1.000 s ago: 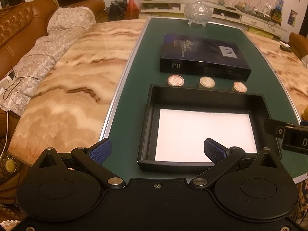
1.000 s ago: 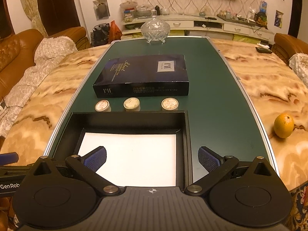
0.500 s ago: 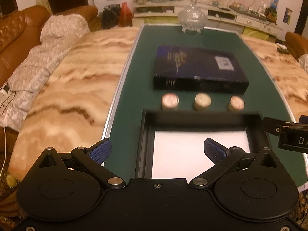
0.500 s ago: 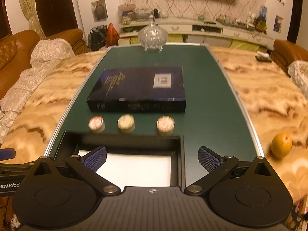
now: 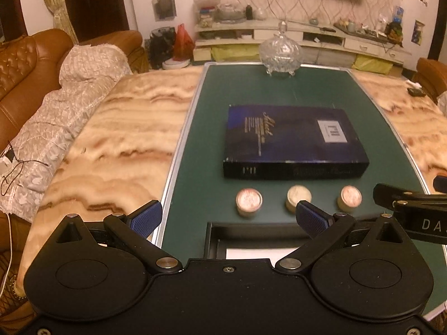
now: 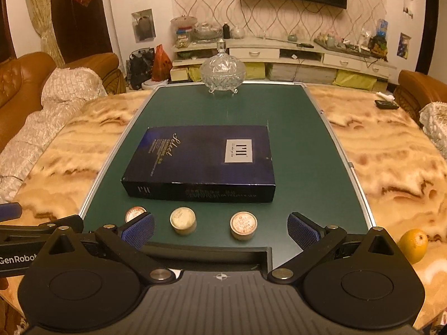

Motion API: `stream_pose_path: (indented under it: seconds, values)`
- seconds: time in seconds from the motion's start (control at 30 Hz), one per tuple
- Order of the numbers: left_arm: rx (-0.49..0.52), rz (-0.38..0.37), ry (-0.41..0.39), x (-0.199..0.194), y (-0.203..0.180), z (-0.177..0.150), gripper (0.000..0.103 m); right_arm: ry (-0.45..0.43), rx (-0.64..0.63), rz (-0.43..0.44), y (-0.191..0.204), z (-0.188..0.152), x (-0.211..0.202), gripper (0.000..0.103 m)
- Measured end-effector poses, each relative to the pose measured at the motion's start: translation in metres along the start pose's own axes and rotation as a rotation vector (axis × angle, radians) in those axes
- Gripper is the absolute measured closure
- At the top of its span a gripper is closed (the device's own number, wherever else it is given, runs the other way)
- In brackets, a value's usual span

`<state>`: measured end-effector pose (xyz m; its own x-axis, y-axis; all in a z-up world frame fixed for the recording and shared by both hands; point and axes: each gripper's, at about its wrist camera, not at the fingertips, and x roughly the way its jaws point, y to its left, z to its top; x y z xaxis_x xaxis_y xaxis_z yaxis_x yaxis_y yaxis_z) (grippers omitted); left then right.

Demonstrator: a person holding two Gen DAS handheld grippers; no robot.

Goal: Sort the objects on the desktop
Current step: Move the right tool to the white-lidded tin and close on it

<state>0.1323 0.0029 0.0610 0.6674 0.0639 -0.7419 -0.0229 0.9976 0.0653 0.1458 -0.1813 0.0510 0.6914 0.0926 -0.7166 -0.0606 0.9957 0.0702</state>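
Three small round tins (image 5: 249, 203) (image 5: 299, 197) (image 5: 351, 198) stand in a row on the green mat, between a dark blue box (image 5: 290, 145) and a black tray (image 5: 251, 237) with a white floor. In the right wrist view the tins (image 6: 135, 213) (image 6: 182, 220) (image 6: 243, 225) sit just past my fingers, with the blue box (image 6: 206, 162) behind them and the tray rim (image 6: 223, 254) below. My left gripper (image 5: 227, 219) is open and empty above the tray's near edge. My right gripper (image 6: 220, 230) is open and empty.
A glass lidded bowl (image 6: 222, 74) stands at the mat's far end. An orange (image 6: 413, 245) lies on the marble table at the right. A remote (image 6: 386, 104) lies at the far right. A sofa with a blanket (image 5: 56, 117) is on the left.
Both grippers have pulled back and tilted up, so the tray has slid down out of most of the view and the room behind shows. Both stay open.
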Motion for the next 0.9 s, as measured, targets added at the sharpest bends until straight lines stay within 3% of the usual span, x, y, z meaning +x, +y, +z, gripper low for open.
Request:
stream_pose_path:
  seconds: [0.47, 0.9]
  values:
    - [0.011, -0.005, 0.018, 0.02, -0.002, 0.01, 0.0, 0.021, -0.007, -0.006, -0.001, 0.006, 0.019, 0.0]
    - [0.041, -0.004, 0.118, 0.061, -0.004, 0.017, 0.0, 0.088, 0.046, -0.019, -0.026, 0.016, 0.049, 0.0]
